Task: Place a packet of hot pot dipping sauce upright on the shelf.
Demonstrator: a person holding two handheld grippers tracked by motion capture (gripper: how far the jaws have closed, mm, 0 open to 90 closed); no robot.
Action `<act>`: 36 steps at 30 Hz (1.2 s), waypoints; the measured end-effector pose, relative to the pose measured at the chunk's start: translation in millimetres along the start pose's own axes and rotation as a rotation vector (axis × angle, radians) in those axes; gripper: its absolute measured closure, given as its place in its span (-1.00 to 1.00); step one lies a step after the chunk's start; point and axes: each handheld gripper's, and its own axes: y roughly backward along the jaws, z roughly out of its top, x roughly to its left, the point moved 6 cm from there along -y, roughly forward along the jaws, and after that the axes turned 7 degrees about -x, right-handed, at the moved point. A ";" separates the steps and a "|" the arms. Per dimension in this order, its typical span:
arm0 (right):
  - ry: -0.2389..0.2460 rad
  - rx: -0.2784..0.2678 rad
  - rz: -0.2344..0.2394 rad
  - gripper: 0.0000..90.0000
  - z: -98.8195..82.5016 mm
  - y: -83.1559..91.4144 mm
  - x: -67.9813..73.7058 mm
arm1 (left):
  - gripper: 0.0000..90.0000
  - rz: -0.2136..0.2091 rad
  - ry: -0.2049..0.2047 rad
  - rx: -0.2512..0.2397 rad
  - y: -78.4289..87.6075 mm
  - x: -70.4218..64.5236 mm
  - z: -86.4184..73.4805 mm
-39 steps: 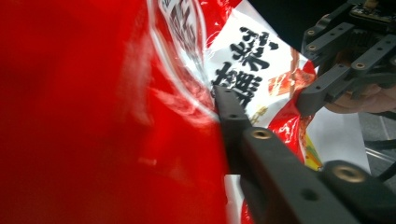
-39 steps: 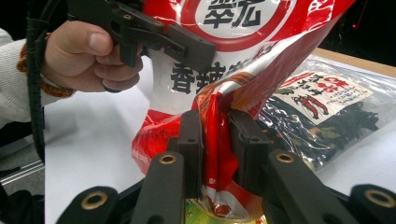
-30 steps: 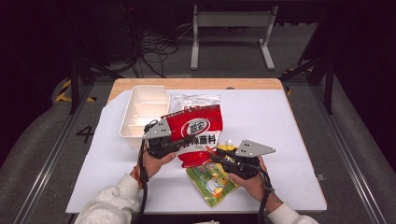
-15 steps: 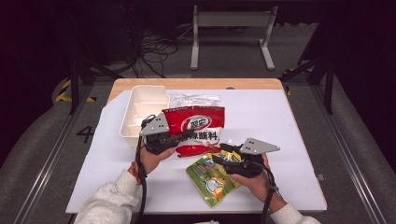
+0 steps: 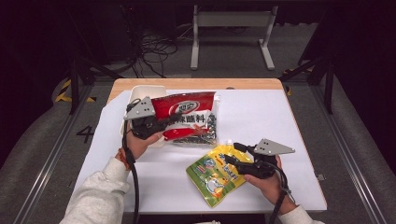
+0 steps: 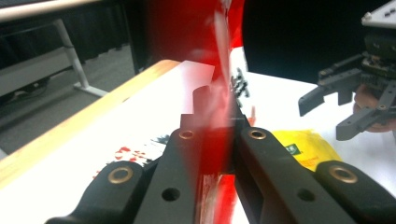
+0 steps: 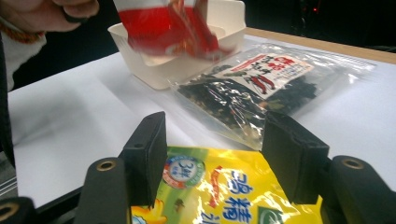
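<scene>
Worktop (image 5: 280, 116): white sheet over wood, dark room. Left hand-held gripper (image 5: 161, 125) clamped on red packet (image 5: 184, 108), raised near white tray (image 5: 140, 93). Right hand-held gripper (image 5: 232, 154) just opened, jaws astride flat yellow packet (image 5: 212, 175), pads clear.

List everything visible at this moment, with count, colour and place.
red packet: 1, red, held up over the tub's right side
tub: 1, white, far left of sheet
clear bag: 1, clear with dark contents, mid-table
yellow packet: 1, yellow, near edge, lying flat
sheet: 1, white, covering the table
left gripper: 1, black, shut on red packet
right gripper: 1, black, fingers open over yellow packet, just opening
</scene>
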 end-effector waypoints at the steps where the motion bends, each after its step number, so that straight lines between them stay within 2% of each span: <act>1: -0.004 0.001 -0.006 -0.11 -1.0 1.7 -2.0 | 1.00 0.012 0.002 0.000 2.0 4.0 1.5; 3: -0.023 -0.004 -0.018 -0.11 -1.8 4.7 -6.0 | 1.00 0.018 0.007 -0.005 4.9 8.6 3.4; 7: -0.037 -0.008 -0.033 -0.12 -3.5 9.9 -9.9 | 1.00 0.031 -0.009 -0.009 9.9 17.0 9.8; 13: -0.051 -0.008 -0.052 -0.13 -7.1 17.5 -14.6 | 1.00 0.064 -0.011 -0.026 17.9 37.0 20.9; 18: -0.061 -0.005 -0.068 -0.15 -10.3 21.8 -18.3 | 1.00 0.097 -0.030 -0.011 23.1 55.8 26.1; 23: -0.073 0.003 -0.079 -0.16 -14.2 25.9 -19.7 | 1.00 0.139 -0.022 0.004 28.7 83.8 20.3; 29: -0.086 0.014 -0.091 -0.17 -19.9 30.4 -22.5 | 1.00 0.175 -0.023 0.011 37.9 110.1 11.4; 32: -0.091 0.012 -0.097 -0.17 -21.7 32.3 -23.9 | 1.00 0.201 -0.036 0.039 41.4 125.4 5.9; 36: -0.095 0.022 -0.102 -0.18 -24.9 34.1 -24.3 | 1.00 0.241 -0.030 0.069 42.5 142.3 -2.9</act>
